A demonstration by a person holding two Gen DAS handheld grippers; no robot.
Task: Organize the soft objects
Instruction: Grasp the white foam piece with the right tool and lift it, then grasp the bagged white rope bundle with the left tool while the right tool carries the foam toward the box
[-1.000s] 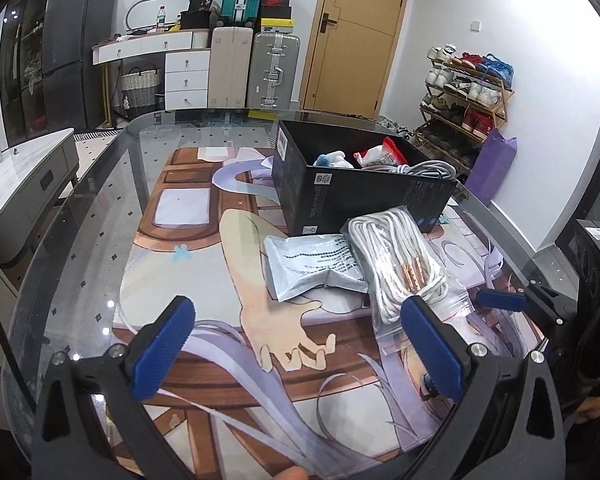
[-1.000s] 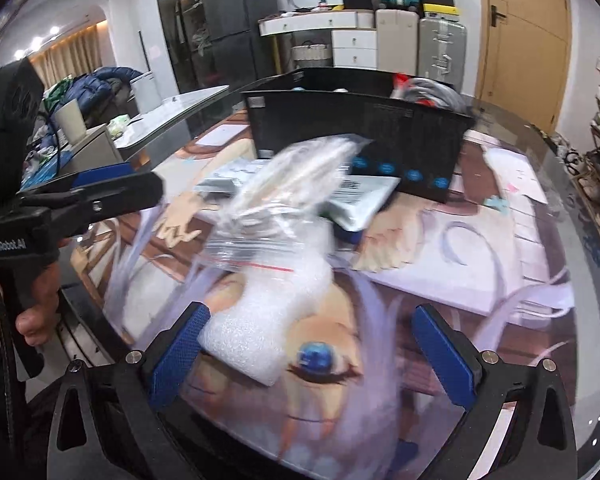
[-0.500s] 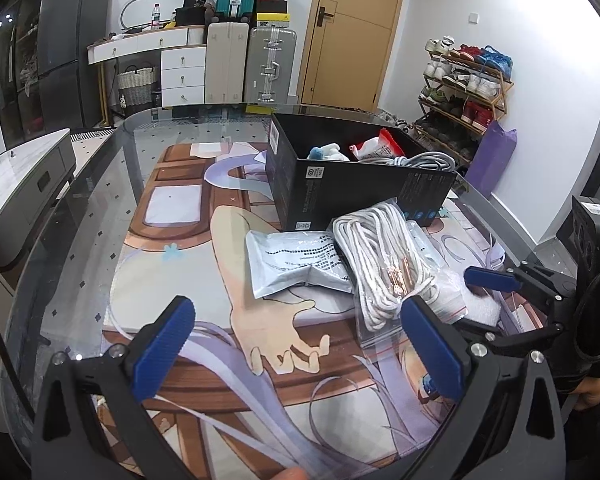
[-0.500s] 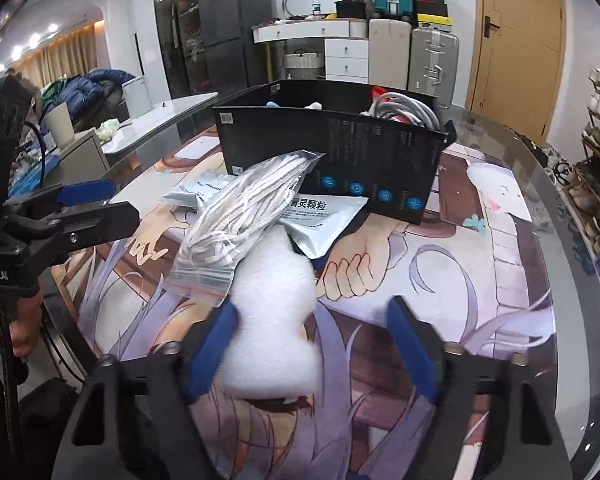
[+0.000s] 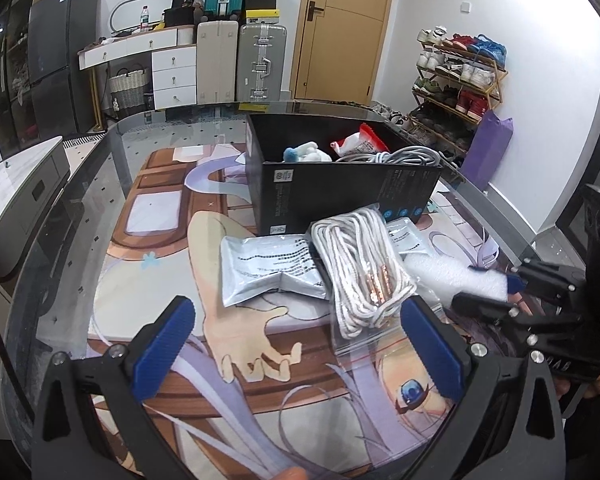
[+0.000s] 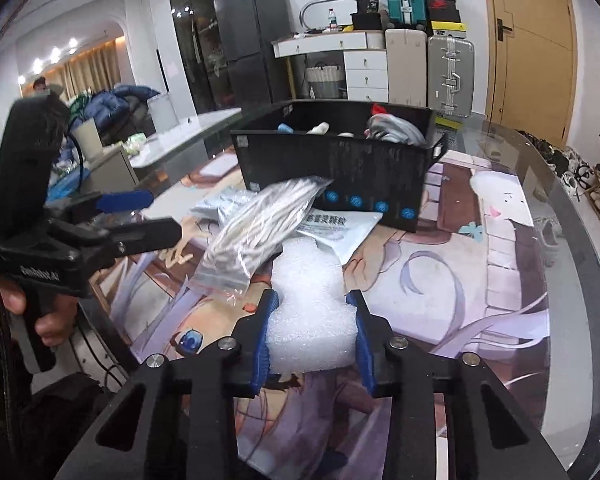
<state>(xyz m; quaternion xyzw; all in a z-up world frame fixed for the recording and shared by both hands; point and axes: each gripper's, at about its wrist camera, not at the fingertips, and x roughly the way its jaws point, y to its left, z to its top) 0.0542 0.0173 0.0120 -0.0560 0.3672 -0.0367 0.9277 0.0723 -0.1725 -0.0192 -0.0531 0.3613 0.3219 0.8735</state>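
Foam (image 6: 312,312) sits pinched in the right tongs (image 6: 312,334), left tongs (image 5: 296,344) wide and empty, so lift it gently clear of the rope bag (image 6: 260,220) before heading for the black box (image 6: 340,168) toward the bench's (image 6: 560,280) far edge.

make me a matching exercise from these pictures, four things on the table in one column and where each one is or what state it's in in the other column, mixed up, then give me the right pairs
Things
1. white foam piece
2. bag of white rope
3. grey cable
4. left hand-held gripper

Places or states
A. inside the black box
B. open, nothing between its pads
C. squeezed between the pads of the right hand-held gripper
D. lying on the mat, partly over a silver pouch

Pairs: 1-C, 2-D, 3-A, 4-B
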